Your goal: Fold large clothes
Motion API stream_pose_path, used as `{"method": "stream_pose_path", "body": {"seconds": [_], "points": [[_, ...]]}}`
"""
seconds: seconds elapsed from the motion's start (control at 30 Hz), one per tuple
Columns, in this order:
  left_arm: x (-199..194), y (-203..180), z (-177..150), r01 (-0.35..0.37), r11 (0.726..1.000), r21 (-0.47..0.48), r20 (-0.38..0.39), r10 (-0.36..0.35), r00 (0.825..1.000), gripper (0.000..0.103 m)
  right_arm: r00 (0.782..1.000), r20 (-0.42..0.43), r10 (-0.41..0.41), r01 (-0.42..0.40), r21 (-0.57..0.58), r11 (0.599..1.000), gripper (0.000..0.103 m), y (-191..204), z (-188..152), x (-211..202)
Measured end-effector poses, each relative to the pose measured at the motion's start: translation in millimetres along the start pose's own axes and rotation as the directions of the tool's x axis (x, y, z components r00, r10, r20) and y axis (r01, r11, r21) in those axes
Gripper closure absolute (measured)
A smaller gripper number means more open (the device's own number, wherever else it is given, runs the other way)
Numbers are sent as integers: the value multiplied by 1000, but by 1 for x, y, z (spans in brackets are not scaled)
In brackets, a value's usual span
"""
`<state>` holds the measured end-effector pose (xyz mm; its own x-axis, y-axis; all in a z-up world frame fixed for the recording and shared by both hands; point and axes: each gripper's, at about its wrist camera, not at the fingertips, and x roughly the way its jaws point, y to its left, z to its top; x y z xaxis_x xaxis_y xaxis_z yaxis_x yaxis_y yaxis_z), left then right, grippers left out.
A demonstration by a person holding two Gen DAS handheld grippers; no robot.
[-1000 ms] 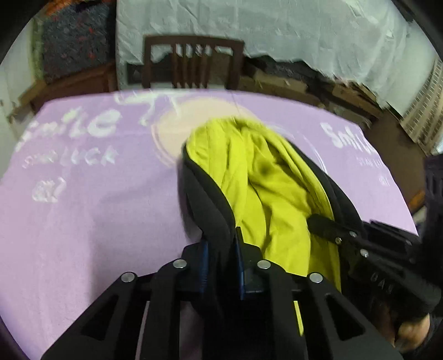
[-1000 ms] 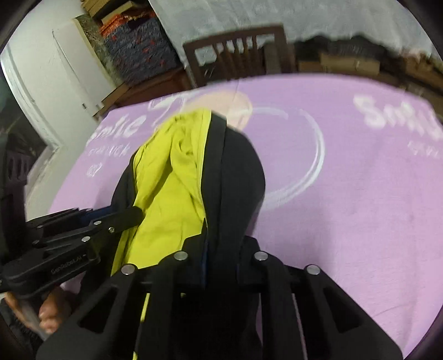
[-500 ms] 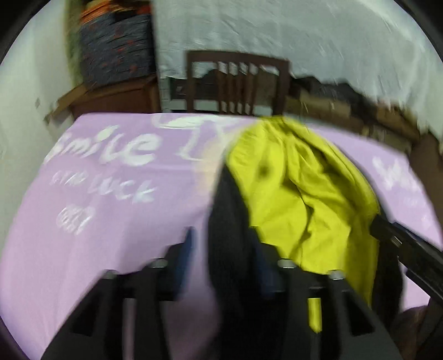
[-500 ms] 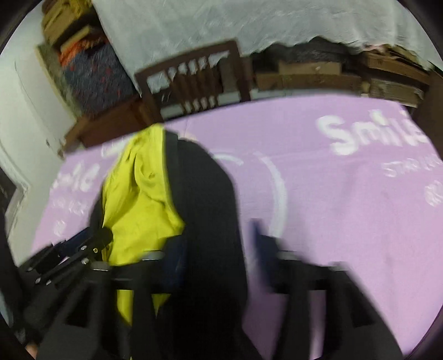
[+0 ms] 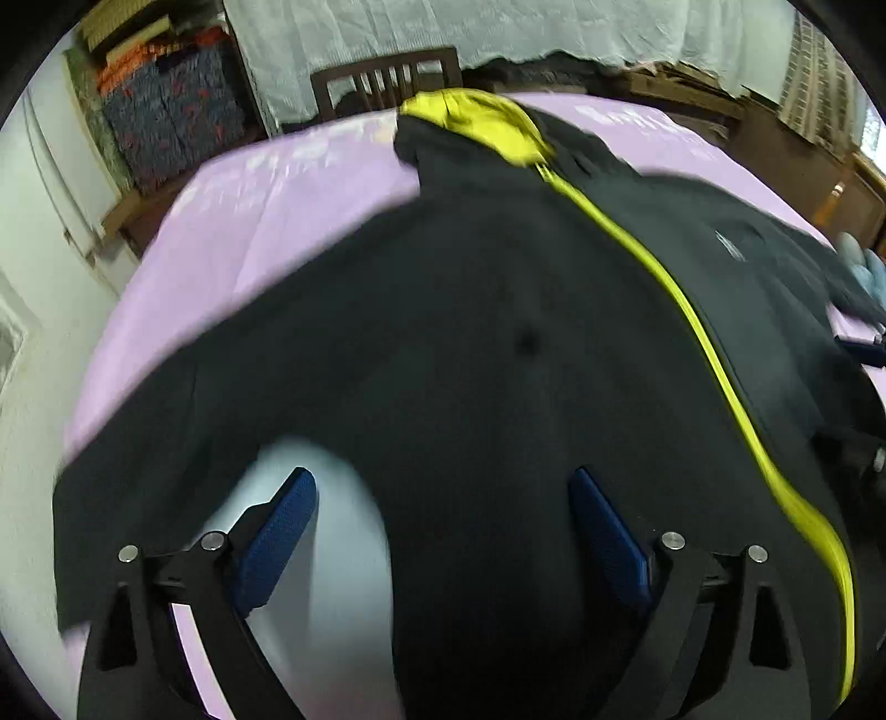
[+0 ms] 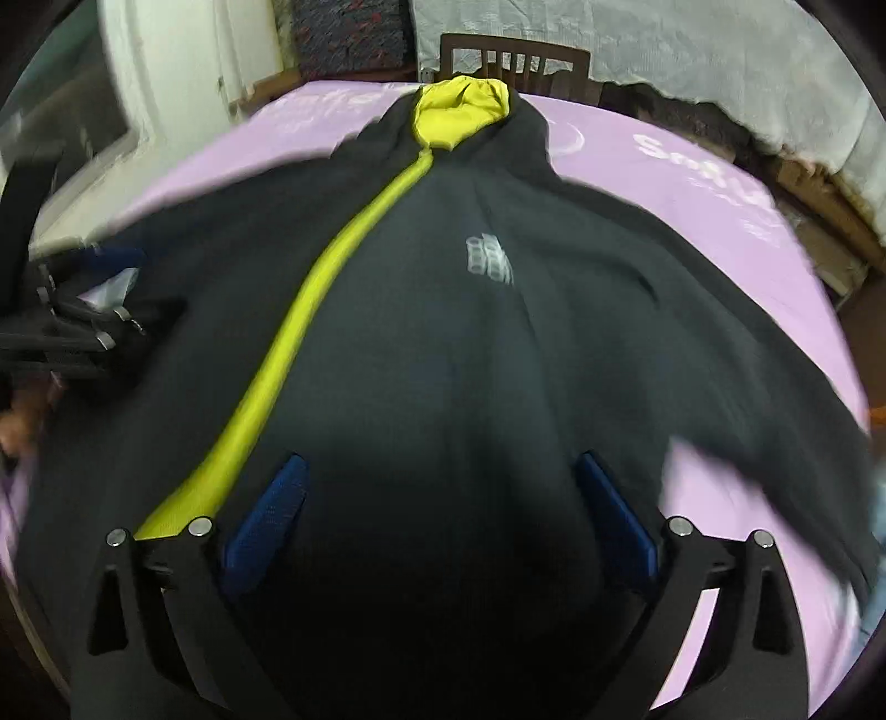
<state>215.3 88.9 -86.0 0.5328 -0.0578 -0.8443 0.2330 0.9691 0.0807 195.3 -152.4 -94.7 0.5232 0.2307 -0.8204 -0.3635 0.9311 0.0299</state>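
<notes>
Pretty dim indoor light, both fisheye views bending hard into black corners. The black jacket [image 5: 470,360] is smeared with motion blur along its edges, and below its chest logo [image 6: 490,260] it sinks into deep shadow.

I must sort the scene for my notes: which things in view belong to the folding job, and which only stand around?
For the job: black jacket; its yellow hood lining; purple cloth beneath.

Standing around: wooden chair; white sheet; patterned stack.

Black jacket [image 6: 443,343], yellow zip [image 6: 310,299], lilac cloth [image 5: 249,221]
</notes>
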Motion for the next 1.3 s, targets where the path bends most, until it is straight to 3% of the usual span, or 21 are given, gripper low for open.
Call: {"method": "stream_pose_path", "body": {"seconds": [0.13,0.2,0.3,0.37,0.47,0.5,0.53,0.57,0.6,0.67,0.83,0.97,1.0,1.03,1.07,1.1,1.2,1.3], "points": [[-42,19,-71,123,988,-96,-58,-128,990,7,997,38,61,-67,173,983,8,-33,-77,-71],[-62,21,-104,128,985,-113,-47,-134,990,5,995,53,90,-100,257,961,8,-46,-113,-93],[-78,15,-128,164,978,-132,-31,-170,985,4,987,43,157,-163,341,926,7,-49,-152,-102],[-82,7,-133,198,970,-139,-16,-202,979,3,989,64,135,-149,331,932,8,-38,-168,-106],[-82,-20,-139,157,984,-79,12,-156,988,4,990,87,115,-136,293,946,29,-19,-165,-104],[-82,-27,-140,150,987,-58,30,-148,989,6,989,92,119,-140,285,948,47,-15,-164,-103],[-83,-33,-140,142,989,-43,53,-140,989,27,991,89,102,-122,268,956,66,-10,-163,-101],[-86,-40,-139,143,990,-6,78,-142,987,50,993,85,81,-100,260,960,74,-8,-161,-101],[-87,-44,-138,136,991,6,85,-136,987,61,992,89,94,-115,264,958,85,-10,-160,-102],[-90,-39,-139,129,991,-20,93,-127,988,91,983,113,148,-175,296,939,89,-17,-161,-109],[-92,-10,-151,247,958,-148,73,-239,968,92,975,108,196,-220,298,929,91,-17,-173,-115],[-100,1,-160,291,938,-189,55,-285,957,88,968,112,224,-249,333,909,88,-22,-178,-116],[-99,2,-159,293,935,-202,54,-288,956,73,968,114,224,-250,338,907,79,-23,-178,-117],[-103,5,-164,284,934,-215,59,-278,959,46,968,123,220,-250,345,905,62,-22,-181,-122],[-105,7,-168,266,939,-220,62,-258,964,25,966,126,225,-255,339,906,53,-20,-183,-125],[-107,10,-172,244,945,-218,66,-235,970,24,966,131,222,-253,318,914,47,-15,-188,-129],[-112,19,-182,267,939,-216,66,-259,964,24,980,108,165,-187,247,951,46,7,-201,-138],[-114,17,-168,237,952,-192,70,-227,971,25,980,146,134,-164,212,963,46,19,-193,-146]]}}
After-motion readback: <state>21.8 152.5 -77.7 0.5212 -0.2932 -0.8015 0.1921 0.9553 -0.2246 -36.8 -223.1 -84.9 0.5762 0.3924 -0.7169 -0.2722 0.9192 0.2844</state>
